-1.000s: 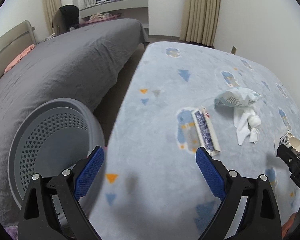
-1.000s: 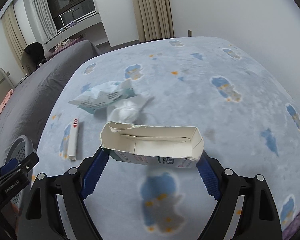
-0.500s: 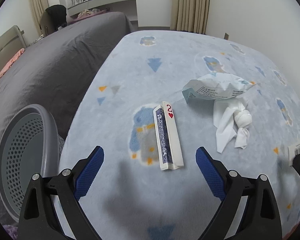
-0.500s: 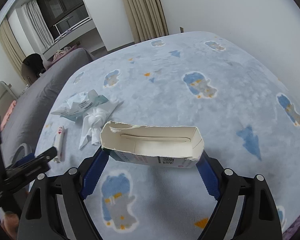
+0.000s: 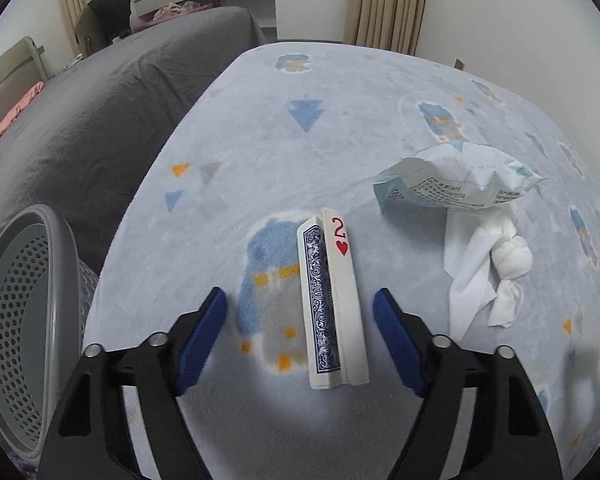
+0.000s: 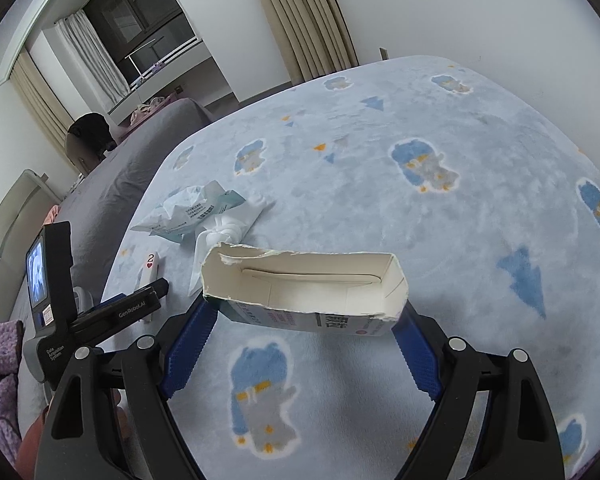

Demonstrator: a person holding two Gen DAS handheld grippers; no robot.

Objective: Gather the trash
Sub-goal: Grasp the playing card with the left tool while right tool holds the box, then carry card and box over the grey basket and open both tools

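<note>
So far left of the left wrist view there's a grey perforated plastic basket (image 5: 18,320) lying on its side next to the bed with the dark grey cover (image 5: 100,92), and as far as I can see into it, it looks empty, so I'd guess nothing has been dropped in yet. Moving right, the left gripper (image 5: 300,312) hovers low over the pale blue patterned fleece blanket (image 5: 340,92) with a folded playing card, blue back and a red two of hearts (image 5: 330,300), sitting between its blue pads. The jaws have just been closing in, but there's a gap on both sides, so it's not pinched yet. Further right, mid frame, lie a crumpled white and teal plastic wrapper (image 5: 460,184) and, touching it just below, a knotted white tissue (image 5: 496,264), both untouched. Over in the right wrist view, the right gripper (image 6: 304,312) is clamped on a torn-open white cardboard carton (image 6: 304,284) at centre frame, held up off the blanket. So, roughly: one piece in hand, one about to be grabbed, two on the blanket, and everything has yet to go in the basket. Early days, I reckon.
</note>
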